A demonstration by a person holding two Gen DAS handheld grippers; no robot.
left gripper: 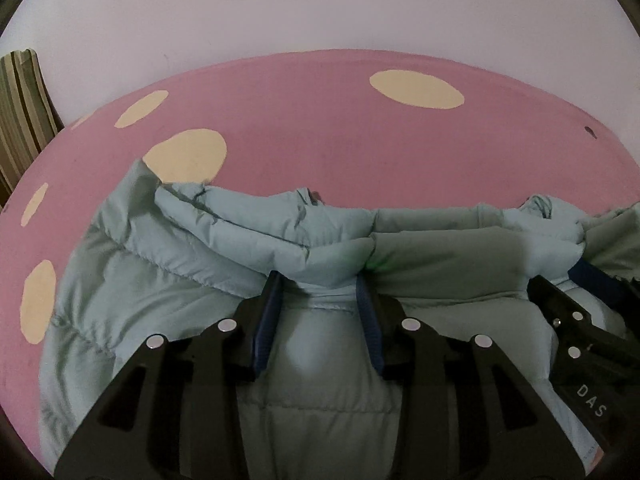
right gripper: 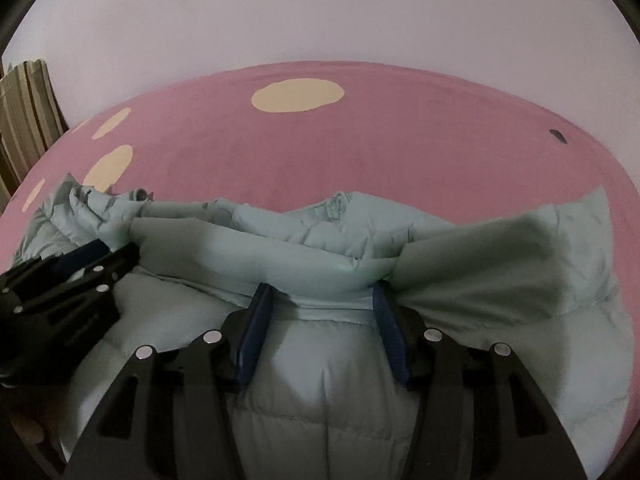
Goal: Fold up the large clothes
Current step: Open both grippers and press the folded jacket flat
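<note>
Left wrist view: a striped cushion [left gripper: 22,108] stands at the 9 o'clock edge, against the pale wall [left gripper: 320,4]. The pink spotted bedsheet [left gripper: 320,136] fills the middle band. The light blue puffer jacket [left gripper: 132,288] lies on the sheet from 8 o'clock across to 3 o'clock. The left gripper [left gripper: 318,288] sits at 6 o'clock with its fingers spread; a raised fold of the jacket edge lies between and over the blue pads [left gripper: 266,324]. No firm pinch is visible. The right gripper [left gripper: 588,280] enters at 3 o'clock on the same edge; whether it clamps the fabric cannot be told from this view.

Right wrist view: the left gripper [right gripper: 86,254] appears at 9 o'clock, tips buried under the bunched fabric. The right gripper [right gripper: 320,294] sits at 6 o'clock, fingers spread, with a hem band [right gripper: 328,304] stretched across the gap between the pads. A loose panel of the jacket [right gripper: 520,264] rises toward 3 o'clock.

Hazards, as judged from the present state:
- Slippery, padded shell fabric may slide out of the spread fingers if the edge is lifted before the fingers close.
- Unequal lift between the two grippers may skew the fold line.
- The trapped air in the quilting may spring the fold open once released.
- The loose panel at 3 o'clock may drag and bunch under the fold.
</note>
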